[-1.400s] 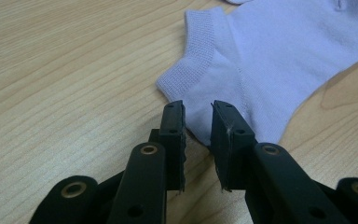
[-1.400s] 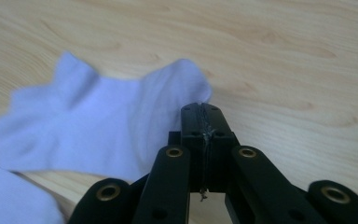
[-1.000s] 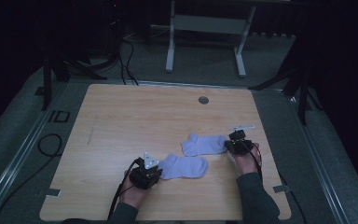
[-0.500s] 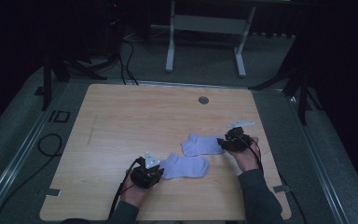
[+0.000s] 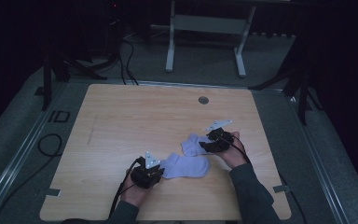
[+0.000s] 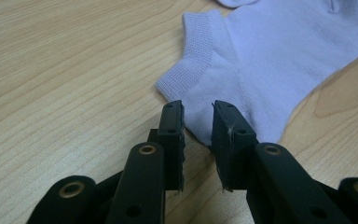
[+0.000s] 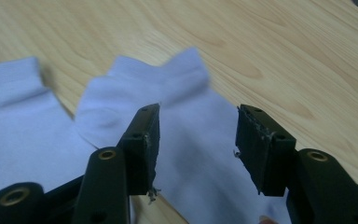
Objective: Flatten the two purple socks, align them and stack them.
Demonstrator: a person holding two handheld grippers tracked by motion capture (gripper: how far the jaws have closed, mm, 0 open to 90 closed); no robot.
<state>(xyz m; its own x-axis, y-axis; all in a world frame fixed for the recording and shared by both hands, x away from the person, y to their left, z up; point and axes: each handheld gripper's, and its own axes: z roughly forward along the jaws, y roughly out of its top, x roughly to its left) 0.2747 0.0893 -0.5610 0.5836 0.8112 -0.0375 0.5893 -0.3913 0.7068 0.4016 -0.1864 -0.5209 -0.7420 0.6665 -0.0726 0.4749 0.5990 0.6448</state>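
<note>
**Two grippers close in on a pair of pale socks**

A person seated at the near edge of a wooden bench [image 5: 121,121] holds a black gripper in each hand, with two light lavender ankle socks lying side by side toward the near right of the surface. The nearer sock [image 5: 186,166] lies flat with its cuff toward the left; the farther sock [image 5: 193,144] lies just beyond it, the two touching or overlapping at their edges.

The left gripper [image 5: 154,172], held in the left hand [image 5: 135,189], sits at the left end of the nearer sock. In the left gripper view its fingers [image 6: 173,135] stand slightly apart, a narrow gap between them, with the heel edge of the nearer sock [image 6: 261,60] lying in that gap; the pads are not pressed on the fabric.

The right gripper [image 5: 205,145], held in the right hand [image 5: 233,151], is at the right end of the farther sock, a grey plate on its top. In the right gripper view its fingers [image 7: 145,140] are spread wide above the farther sock [image 7: 191,135], which lies blurred beneath them; whether they touch the cloth cannot be told.

A round dark grommet [image 5: 203,100] is set in the bench near its far edge. Beyond the bench, a pale metal frame [image 5: 205,28] stands on the grey floor [image 5: 279,60], with dark cables [image 5: 126,51] at far left.
</note>
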